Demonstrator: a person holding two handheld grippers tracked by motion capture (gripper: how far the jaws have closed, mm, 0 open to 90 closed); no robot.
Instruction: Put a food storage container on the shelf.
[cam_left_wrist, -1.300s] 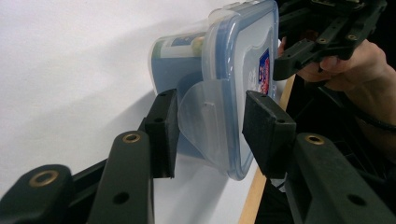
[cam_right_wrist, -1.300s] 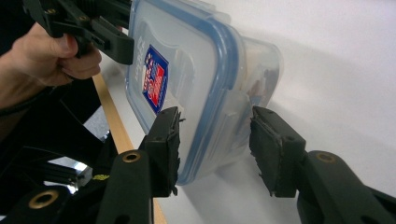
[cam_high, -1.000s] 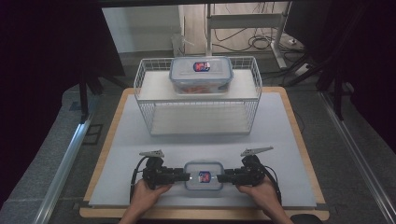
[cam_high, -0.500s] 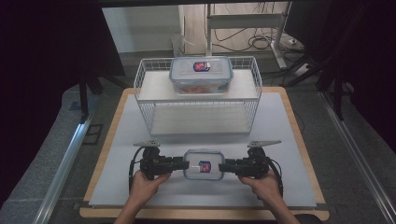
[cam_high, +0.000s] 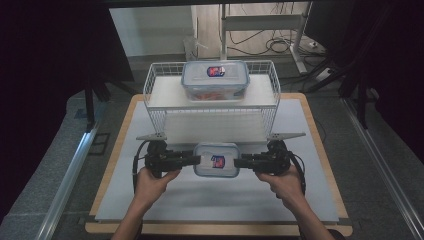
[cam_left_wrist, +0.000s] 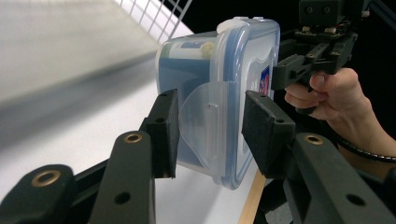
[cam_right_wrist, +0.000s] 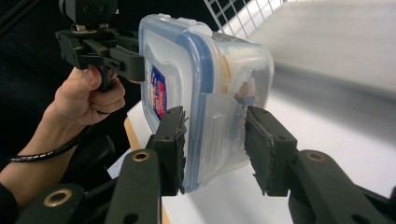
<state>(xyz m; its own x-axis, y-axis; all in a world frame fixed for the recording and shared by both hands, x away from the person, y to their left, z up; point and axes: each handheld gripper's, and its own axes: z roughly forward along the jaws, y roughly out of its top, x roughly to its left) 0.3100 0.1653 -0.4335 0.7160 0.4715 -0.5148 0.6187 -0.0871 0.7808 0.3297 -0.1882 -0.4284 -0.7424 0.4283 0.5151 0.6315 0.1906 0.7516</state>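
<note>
A small clear plastic box (cam_high: 217, 160) with a blue-rimmed lid and a red-and-blue label is held between two grippers over the near half of the table (cam_high: 320, 200). It sits level in the high view, roughly midway between the left and right edges, just in front of a white wire rack (cam_high: 155, 107).

The left gripper (cam_high: 192, 160) grips the box's left end. In the left gripper view its jaws stand partly apart, one pad on the lid side and one on the base side of the box (cam_left_wrist: 219, 93), with the folded-out clear latch flap between them; the pads press against the box. The left hand (cam_high: 152, 182) holds this gripper from the near side.

The right gripper (cam_high: 241, 162) grips the opposite end. In the right gripper view its jaws are likewise partly apart, closed onto the box (cam_right_wrist: 205, 84) over its latch flap, one pad on the lid rim and the other against the base. The right hand (cam_high: 282, 182) holds it.

A second, larger box (cam_high: 215, 80) of the same kind rests on top of the rack, toward the far edge of the table.
</note>
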